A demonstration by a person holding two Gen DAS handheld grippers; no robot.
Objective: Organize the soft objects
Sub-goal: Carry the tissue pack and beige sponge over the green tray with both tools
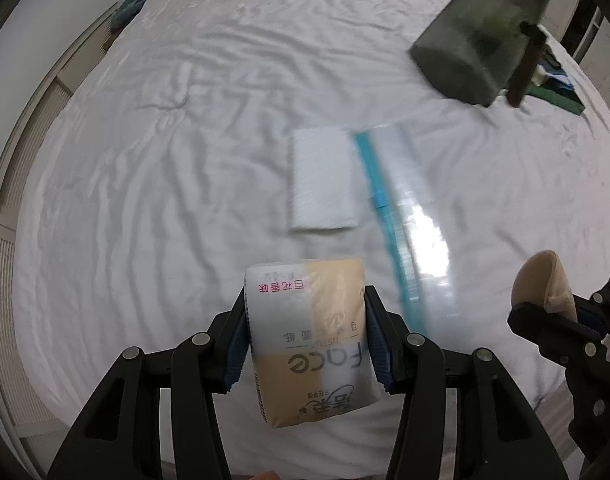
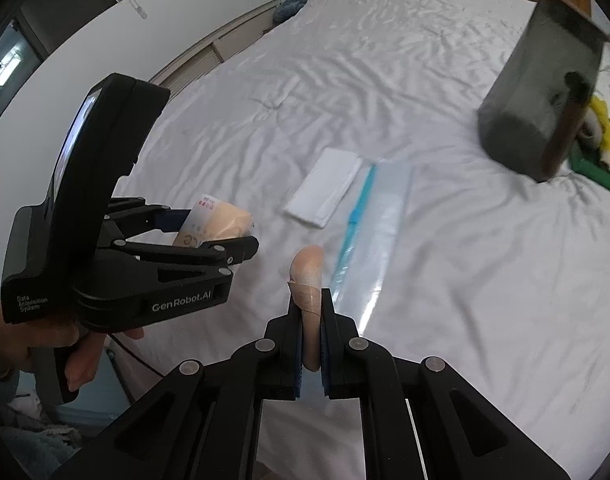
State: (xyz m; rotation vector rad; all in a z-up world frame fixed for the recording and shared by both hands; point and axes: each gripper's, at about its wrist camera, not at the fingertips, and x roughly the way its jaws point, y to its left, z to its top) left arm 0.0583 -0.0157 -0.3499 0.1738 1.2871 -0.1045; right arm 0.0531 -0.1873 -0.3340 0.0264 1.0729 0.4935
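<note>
A beige-and-white tissue pack (image 1: 305,336) printed "Face" is squeezed between the pads of my left gripper (image 1: 307,300), above the white bed sheet (image 1: 145,160). The right wrist view shows that same gripper (image 2: 225,240) and pack (image 2: 221,220) at left. My right gripper (image 2: 311,300) is shut on a thin beige foam pad (image 2: 307,272) that sticks up past the fingertips; the pad (image 1: 541,276) also shows at the right of the left wrist view. On the sheet ahead lie a folded white cloth (image 1: 323,180) and a clear zip bag (image 1: 417,216) with a blue zipper strip.
A dark translucent bin (image 1: 473,40) with a brown handle stands on the bed at the far right. Green and yellow items (image 2: 601,136) lie behind it. A bluish cloth (image 1: 131,6) lies past the bed's far left edge. A person's hand (image 2: 33,340) holds the left gripper.
</note>
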